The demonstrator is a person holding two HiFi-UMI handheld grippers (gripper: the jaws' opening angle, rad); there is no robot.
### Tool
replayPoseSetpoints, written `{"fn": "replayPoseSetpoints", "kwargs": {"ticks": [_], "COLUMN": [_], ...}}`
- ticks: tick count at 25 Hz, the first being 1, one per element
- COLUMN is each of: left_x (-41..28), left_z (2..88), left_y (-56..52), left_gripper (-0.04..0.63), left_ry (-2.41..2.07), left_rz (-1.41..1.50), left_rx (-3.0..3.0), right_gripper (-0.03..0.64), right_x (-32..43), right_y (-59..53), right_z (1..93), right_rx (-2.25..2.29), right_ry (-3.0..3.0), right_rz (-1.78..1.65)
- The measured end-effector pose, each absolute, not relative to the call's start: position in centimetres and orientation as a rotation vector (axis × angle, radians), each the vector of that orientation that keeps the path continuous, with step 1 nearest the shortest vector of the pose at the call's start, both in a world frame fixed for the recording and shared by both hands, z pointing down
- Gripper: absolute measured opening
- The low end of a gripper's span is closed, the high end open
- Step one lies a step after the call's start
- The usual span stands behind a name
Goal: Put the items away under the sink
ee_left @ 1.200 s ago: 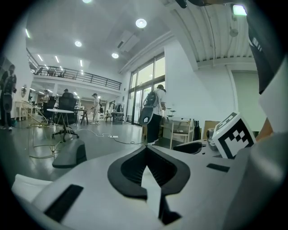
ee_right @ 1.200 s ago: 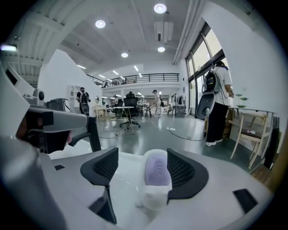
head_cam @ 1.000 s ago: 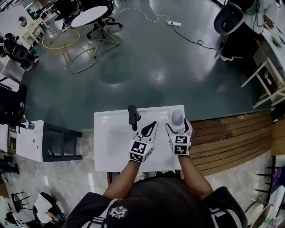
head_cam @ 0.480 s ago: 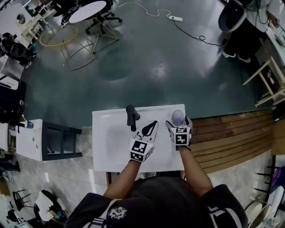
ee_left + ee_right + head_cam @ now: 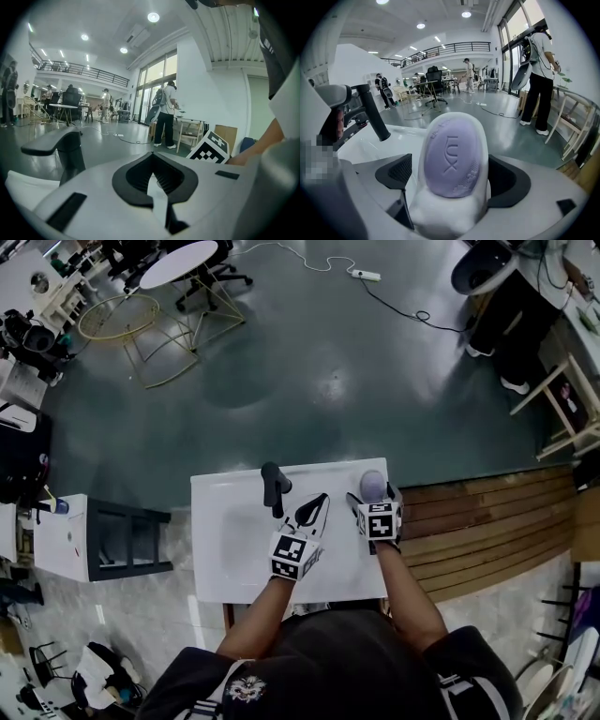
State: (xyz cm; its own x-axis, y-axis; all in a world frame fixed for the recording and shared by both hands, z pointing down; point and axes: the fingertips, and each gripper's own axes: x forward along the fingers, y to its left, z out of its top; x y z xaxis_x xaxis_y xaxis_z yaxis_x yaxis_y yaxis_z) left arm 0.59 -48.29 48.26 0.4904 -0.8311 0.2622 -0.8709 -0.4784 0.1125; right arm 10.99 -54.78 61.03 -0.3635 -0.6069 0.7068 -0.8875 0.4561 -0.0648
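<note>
My right gripper (image 5: 373,495) is over the back right corner of the white desk (image 5: 225,577). Its fingers have just been opening and now stand wide apart. A white soap dish (image 5: 445,215) with a purple soap bar (image 5: 451,157) sits between them. In the right gripper view the left finger (image 5: 396,174) shows a gap to the dish wall. The right finger (image 5: 513,180) is just beside the dish, and I can't tell whether it touches. That reads as released, not squeezing. The bar lies flat in the dish with "LUX" stamped on top. I can't see under the dish, so I can't tell whether it rests on the desk.

My left gripper (image 5: 319,504) is near the middle of the desk, just right of the black faucet (image 5: 274,486). Its fingers are clenched tip to tip with nothing in them. The left gripper view shows the tips (image 5: 152,157) meeting, with the faucet (image 5: 70,152) off to the left.

The sink basin (image 5: 239,526) is sunk into the left part of the desk, in front of the faucet. The soap dish is right of the faucet and well apart from the basin.
</note>
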Motion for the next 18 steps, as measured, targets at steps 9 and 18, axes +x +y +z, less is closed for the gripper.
{"fn": "replayPoseSetpoints", "kwargs": {"ticks": [9,18], "left_x": [1.6,0.7], "left_z": [48.1,47.9], "left_y": [-47.6,-46.7], "left_gripper": [0.000,0.000], "left_ry": [-1.430,-1.437], "left_rz": [0.242,0.246], "left_rx": [2.505,2.506], "right_gripper": [0.483,0.483], "right_x": [11.6,11.4], "right_y": [-54.5,-55.4], "right_z": [61.2,61.2], "right_rx": [1.228,1.220], "right_ry": [-2.033,-2.011], "right_rz": [0.611,0.624]}}
